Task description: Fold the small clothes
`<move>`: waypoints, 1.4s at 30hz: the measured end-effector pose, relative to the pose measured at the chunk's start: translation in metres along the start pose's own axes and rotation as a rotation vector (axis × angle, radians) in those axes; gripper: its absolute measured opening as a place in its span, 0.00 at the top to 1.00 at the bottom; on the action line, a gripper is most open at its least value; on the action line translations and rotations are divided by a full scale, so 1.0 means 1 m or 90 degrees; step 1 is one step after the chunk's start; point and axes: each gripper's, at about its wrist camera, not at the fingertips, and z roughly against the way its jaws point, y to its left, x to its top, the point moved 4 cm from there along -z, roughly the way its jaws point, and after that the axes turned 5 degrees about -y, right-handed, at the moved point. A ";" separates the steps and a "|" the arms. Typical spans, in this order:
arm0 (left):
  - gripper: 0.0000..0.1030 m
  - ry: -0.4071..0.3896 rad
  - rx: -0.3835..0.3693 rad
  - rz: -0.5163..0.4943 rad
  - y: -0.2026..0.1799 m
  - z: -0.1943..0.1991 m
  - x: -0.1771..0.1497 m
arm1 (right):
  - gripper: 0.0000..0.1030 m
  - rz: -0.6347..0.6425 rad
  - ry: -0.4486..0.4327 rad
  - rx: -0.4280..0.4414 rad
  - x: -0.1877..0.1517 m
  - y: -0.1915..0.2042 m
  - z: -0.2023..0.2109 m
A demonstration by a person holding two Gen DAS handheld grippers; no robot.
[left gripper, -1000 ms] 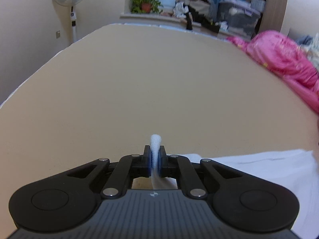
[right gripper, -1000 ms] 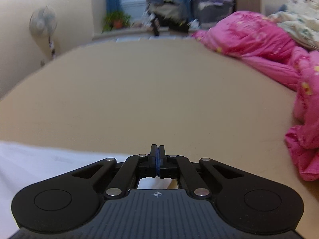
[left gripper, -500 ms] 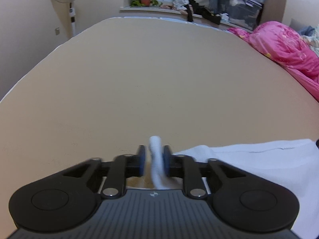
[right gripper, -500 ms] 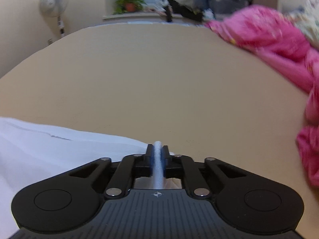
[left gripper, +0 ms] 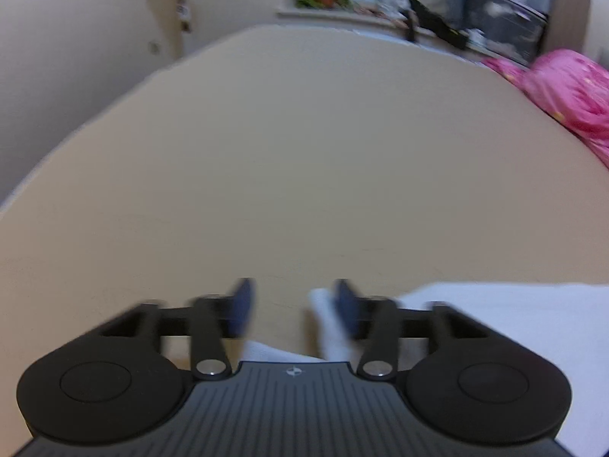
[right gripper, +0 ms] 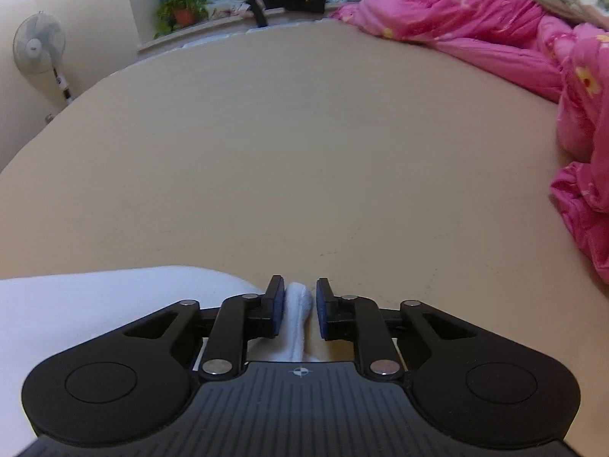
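Now both released: left hand-held gripper (left gripper: 291,306) wide open, nothing held, white garment (left gripper: 514,327) lying flat on the tan bed sheet (left gripper: 304,175) to its right, one bunched corner of it just beside the right-hand pad (left gripper: 347,310). Right hand-held gripper (right gripper: 297,304) parted only a little, a pinched ridge of the same white garment (right gripper: 95,304) standing between the pads, apparently touching the left pad (right gripper: 277,304), not clamped. Risks, judged: ridge snagging on a pad on pull-back, dragging the edge and undoing the fold; raised corners staying puckered rather than dropping flat, leaving a lumpy edge; smooth sheet letting the whole piece slide if nudged. Left view blurred, so exact contact at that corner unclear. Pink quilt (right gripper: 475,19) well apart, no hazard.
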 end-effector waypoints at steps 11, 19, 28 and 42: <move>0.17 0.004 -0.061 0.039 0.044 0.112 -0.038 | 0.35 -0.109 -0.021 0.000 -0.061 -0.033 0.139; 0.16 0.124 -0.122 0.050 0.022 0.167 -0.126 | 0.31 -0.234 0.045 0.018 -0.135 -0.011 0.206; 0.02 0.097 -0.081 -0.019 -0.005 0.220 -0.146 | 0.29 -0.246 0.020 0.063 -0.150 0.024 0.253; 0.01 0.071 -0.040 -0.090 -0.035 0.253 -0.147 | 0.18 -0.129 -0.021 0.072 -0.180 0.033 0.250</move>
